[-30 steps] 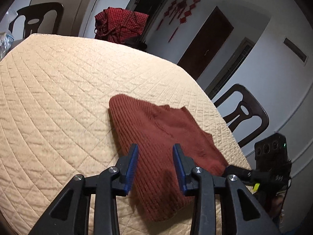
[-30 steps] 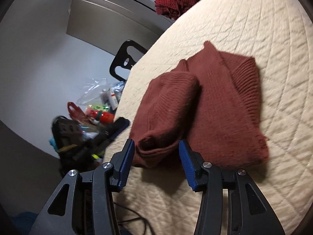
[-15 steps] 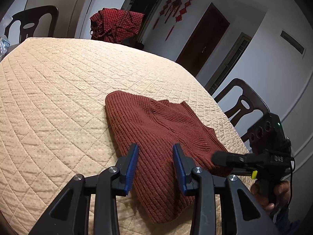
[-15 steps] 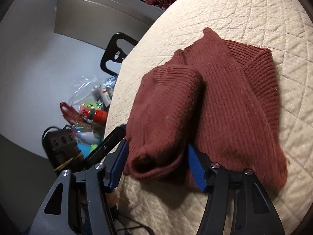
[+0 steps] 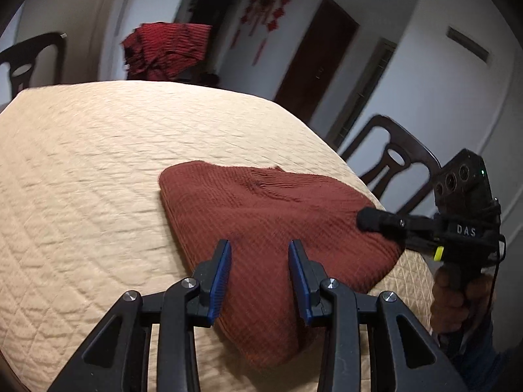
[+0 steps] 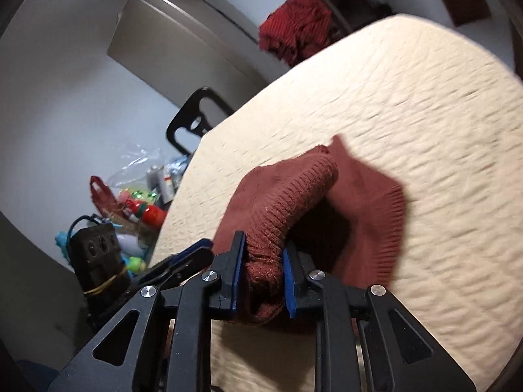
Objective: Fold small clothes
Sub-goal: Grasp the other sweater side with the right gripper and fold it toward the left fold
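A rust-red ribbed knit sweater (image 5: 271, 215) lies on the beige quilted table (image 5: 81, 163). My left gripper (image 5: 260, 258) is open, its blue-padded fingers hovering just above the sweater's near edge without holding it. My right gripper (image 6: 263, 261) is shut on a bunched fold of the sweater (image 6: 287, 202) and lifts that part off the table; the rest (image 6: 376, 202) still rests on the quilt. The right gripper also shows in the left wrist view (image 5: 369, 219) at the sweater's right edge.
A red checked garment (image 5: 166, 49) hangs over a chair beyond the table's far edge. Dark chairs stand at the far left (image 5: 29, 58) and right (image 5: 392, 166). A cluttered pile of bags and toys (image 6: 137, 202) sits beside the table's left edge.
My right gripper has closed on the sweater's fold and raised it. The left gripper stayed open over the near edge while its view tilted lower.
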`<state>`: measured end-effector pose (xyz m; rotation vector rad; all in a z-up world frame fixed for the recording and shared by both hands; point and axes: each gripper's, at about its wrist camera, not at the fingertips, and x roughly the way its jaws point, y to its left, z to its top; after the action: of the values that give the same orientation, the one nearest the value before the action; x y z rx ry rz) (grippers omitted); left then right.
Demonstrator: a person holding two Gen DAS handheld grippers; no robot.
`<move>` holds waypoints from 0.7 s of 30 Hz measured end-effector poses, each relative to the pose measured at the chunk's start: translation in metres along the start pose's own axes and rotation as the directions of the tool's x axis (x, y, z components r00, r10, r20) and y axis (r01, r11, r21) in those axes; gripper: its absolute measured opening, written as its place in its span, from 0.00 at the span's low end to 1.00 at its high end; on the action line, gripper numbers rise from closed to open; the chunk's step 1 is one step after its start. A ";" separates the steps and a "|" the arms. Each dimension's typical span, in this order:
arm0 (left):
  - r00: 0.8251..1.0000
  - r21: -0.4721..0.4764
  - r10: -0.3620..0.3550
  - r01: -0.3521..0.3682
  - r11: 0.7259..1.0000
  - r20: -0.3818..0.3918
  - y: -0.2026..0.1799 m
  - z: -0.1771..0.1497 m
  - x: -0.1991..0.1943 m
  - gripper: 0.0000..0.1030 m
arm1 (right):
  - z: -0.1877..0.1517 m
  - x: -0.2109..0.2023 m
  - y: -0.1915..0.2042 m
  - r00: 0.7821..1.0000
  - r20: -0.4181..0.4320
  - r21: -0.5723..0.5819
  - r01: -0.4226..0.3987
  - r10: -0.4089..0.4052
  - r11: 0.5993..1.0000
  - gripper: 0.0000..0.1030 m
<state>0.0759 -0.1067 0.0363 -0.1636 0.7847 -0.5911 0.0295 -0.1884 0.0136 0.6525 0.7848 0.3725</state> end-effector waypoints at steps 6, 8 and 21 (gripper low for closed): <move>1.000 0.057 0.001 0.001 0.998 -0.024 -0.013 -0.008 0.015 0.38 | -0.022 0.006 -0.046 0.998 -0.033 0.090 0.049 -0.046 0.995 0.20; 1.000 0.059 0.001 0.001 0.998 -0.025 -0.013 -0.008 0.014 0.38 | -0.020 0.006 -0.043 0.999 -0.026 0.090 0.048 -0.046 0.995 0.20; 0.999 0.087 0.016 -0.013 0.996 -0.034 -0.022 -0.007 0.022 0.38 | -0.018 -0.005 -0.034 0.995 0.016 -0.012 0.103 -0.103 0.995 0.15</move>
<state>0.0736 -0.1363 0.0257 -0.0678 0.7916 -0.6142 0.0147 -0.2092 -0.0160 0.5998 0.7976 0.2778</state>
